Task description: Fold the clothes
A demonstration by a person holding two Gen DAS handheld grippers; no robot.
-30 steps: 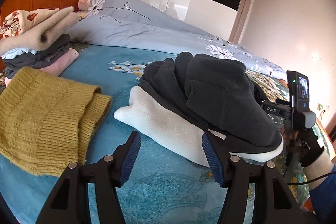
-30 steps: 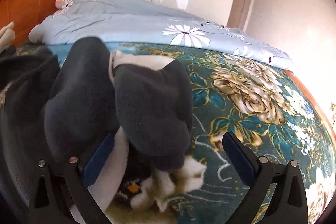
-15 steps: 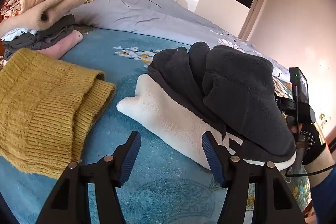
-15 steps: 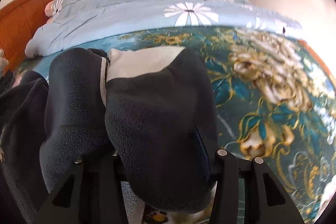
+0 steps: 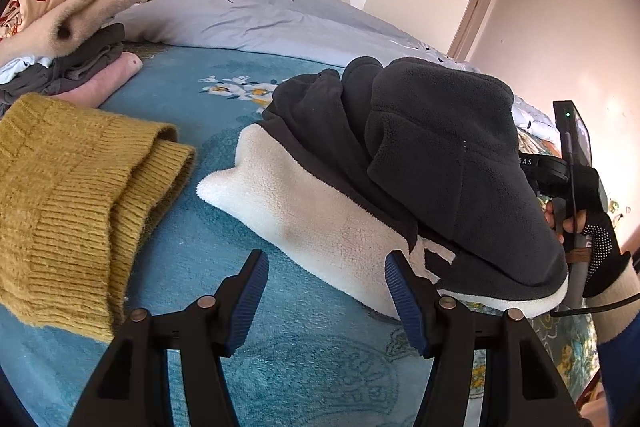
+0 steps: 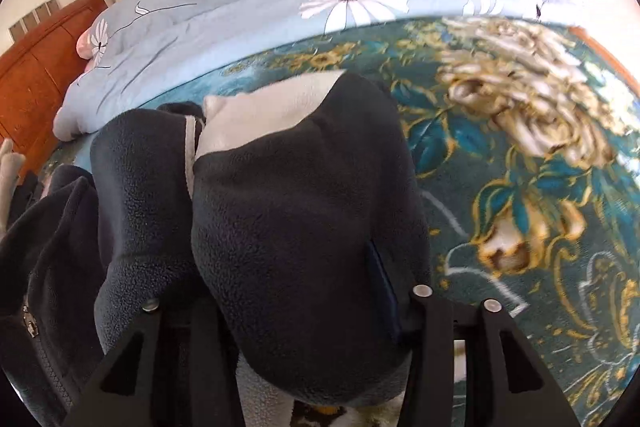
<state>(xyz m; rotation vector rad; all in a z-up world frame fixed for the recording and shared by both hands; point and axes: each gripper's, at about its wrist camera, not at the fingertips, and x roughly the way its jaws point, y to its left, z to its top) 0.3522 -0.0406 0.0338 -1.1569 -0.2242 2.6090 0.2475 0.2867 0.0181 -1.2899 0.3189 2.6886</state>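
2 hand-held grippers: left point(image 5: 324, 291) spread wide, empty; right point(image 6: 280, 287) clamped on dark fleece jacket point(image 6: 296, 211).

Bright daylight, wall glare right, fisheye edges dark.

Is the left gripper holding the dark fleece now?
No, the left gripper is open over the blanket, its fingers clear of the fleece.
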